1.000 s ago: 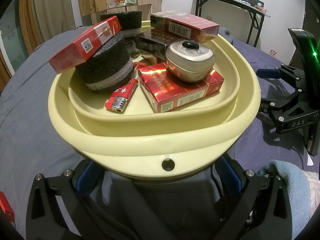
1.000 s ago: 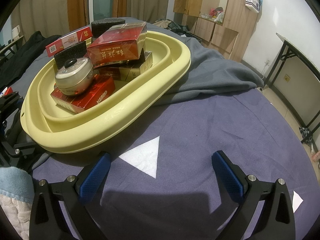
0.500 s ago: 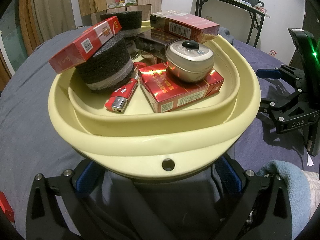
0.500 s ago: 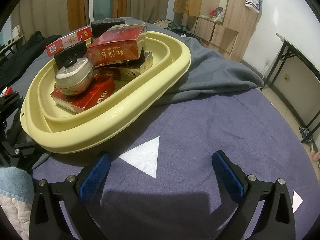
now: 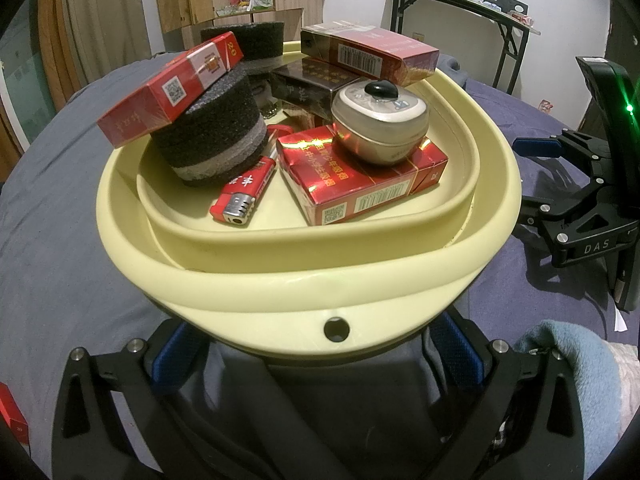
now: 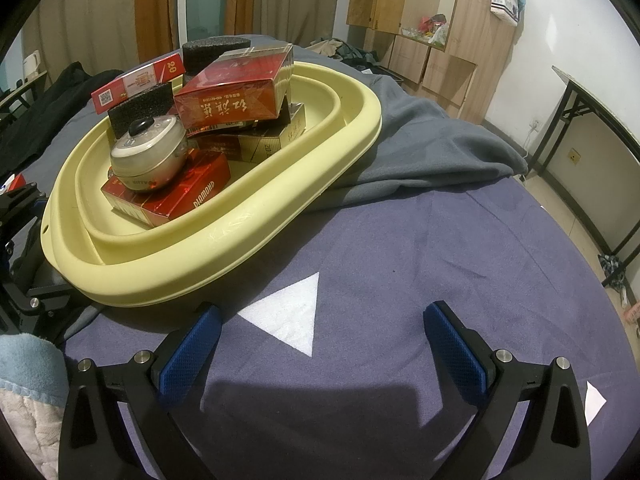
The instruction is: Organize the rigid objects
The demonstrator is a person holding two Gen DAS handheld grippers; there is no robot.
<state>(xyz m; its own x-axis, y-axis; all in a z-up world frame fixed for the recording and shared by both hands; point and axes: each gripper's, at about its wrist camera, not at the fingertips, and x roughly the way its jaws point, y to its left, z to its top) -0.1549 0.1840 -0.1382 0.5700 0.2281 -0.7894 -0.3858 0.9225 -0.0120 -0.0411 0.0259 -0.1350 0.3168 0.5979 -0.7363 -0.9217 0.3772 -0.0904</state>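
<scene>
A home bedroom: bedsheet [image 6: 420, 248], wooden wardrobe [image 6: 404, 4], curtains [image 6: 100, 12].

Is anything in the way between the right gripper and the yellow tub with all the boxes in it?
Nothing visible blocks it. The right gripper is open and empty over the purple sheet, and only bare sheet with a white triangle lies between it and the yellow tub.

basin [image 5: 304, 280]: pale yellow, oval, double-rimmed; its near rim lies over the left gripper's fingertips [image 5: 316, 344]
lighter [image 5: 242, 192]: red, flat, straight ahead
foam roll [image 5: 212, 136]: dark, upright, ahead-left, red pack [image 5: 172, 88] tilted on top
silver tin [image 5: 380, 120]: round, black knob, ahead-right, resting on a red box [image 5: 360, 184]
far packs [image 5: 368, 54]: stacked at the basin's far end
</scene>
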